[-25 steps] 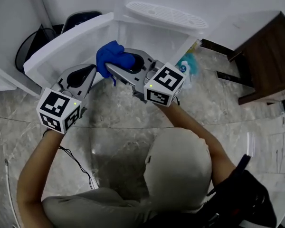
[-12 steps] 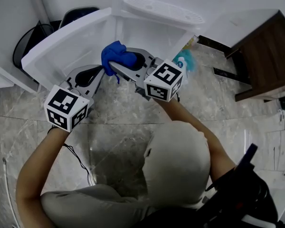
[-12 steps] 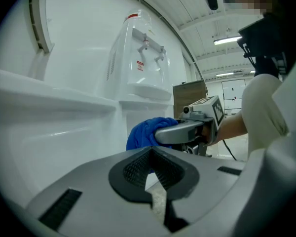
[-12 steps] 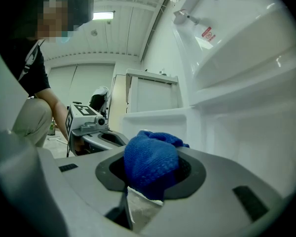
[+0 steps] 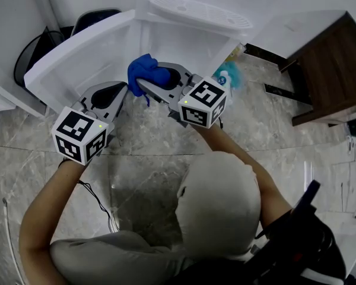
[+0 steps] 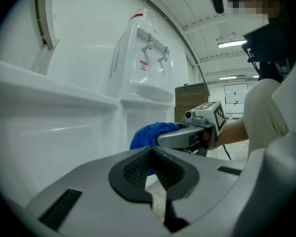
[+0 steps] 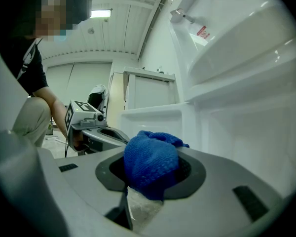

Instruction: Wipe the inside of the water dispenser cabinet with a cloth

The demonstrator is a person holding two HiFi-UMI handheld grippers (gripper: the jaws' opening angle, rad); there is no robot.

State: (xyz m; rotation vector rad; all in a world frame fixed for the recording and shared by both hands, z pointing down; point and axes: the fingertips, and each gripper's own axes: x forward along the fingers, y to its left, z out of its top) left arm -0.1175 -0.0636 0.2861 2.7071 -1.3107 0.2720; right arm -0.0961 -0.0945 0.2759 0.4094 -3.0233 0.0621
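Both grippers have drifted a touch rightward in the head view since a second ago, with the cloth (image 5: 147, 76) riding along. Right gripper (image 5: 143, 83) has its fingers pinched on the blue cloth, upper middle of the frame, right at the mouth of the cabinet (image 5: 184, 49) beside the open door (image 5: 77, 61). Left gripper (image 5: 122, 91) sits lower left, fingers closed on nothing. Cloth looks soft, light and floppy, so I'd grip the bunched middle and leave a wad poking out front to wipe with.
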